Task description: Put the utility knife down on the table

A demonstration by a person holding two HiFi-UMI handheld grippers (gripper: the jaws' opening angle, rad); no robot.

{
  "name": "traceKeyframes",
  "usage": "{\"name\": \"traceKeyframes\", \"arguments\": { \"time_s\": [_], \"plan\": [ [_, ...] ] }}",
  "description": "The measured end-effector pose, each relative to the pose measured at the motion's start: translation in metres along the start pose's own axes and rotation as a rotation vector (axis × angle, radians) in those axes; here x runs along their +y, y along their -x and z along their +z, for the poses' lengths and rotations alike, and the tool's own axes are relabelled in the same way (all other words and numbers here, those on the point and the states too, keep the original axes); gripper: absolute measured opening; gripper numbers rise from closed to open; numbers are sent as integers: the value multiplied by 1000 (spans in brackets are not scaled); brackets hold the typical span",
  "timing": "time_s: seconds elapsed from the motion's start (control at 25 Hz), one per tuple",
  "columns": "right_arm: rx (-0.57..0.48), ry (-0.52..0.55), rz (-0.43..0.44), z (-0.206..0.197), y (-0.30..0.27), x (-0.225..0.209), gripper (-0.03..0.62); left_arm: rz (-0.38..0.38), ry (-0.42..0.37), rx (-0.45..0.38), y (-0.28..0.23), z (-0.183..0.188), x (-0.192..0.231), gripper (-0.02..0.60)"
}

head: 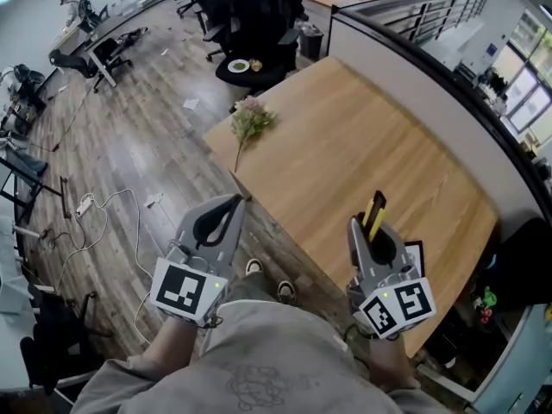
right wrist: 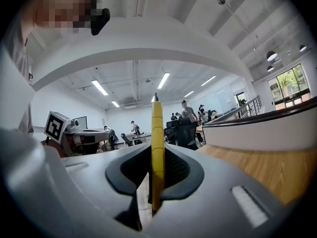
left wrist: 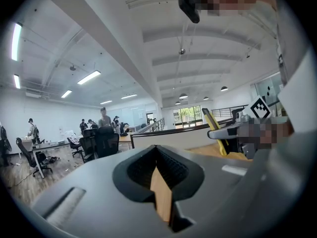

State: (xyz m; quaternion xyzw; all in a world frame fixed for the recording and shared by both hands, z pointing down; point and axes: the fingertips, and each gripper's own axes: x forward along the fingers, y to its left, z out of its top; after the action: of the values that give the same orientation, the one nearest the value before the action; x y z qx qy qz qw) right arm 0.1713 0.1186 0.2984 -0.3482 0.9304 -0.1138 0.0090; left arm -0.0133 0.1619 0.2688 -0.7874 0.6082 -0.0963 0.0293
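Utility knife (head: 375,211) pinched in right gripper (head: 369,231), held over the table (head: 345,136) near its edge
The yellow body stood edge-on between the right jaws and reached past their tips; left gripper (head: 231,205), alongside, had jaws pressed together on nothing

Flower sprig (head: 250,121) on table (head: 388,145) far-left corner; utility knife (head: 374,214) apparently above near edge.
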Motion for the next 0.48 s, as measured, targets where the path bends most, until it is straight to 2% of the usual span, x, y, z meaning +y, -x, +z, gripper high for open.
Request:
{"name": "traceKeyframes", "arguments": {
  "time_s": [0.24, 0.48],
  "plan": [
    [10, -20, -28, -6, -29, -18, 63, -23, -3, -6, -31, -4, 19, -2],
    [10, -21, -90, -1, -62, -37, 63, -86, 19, -21, -69, -1, 47, -2]
  ]
}}
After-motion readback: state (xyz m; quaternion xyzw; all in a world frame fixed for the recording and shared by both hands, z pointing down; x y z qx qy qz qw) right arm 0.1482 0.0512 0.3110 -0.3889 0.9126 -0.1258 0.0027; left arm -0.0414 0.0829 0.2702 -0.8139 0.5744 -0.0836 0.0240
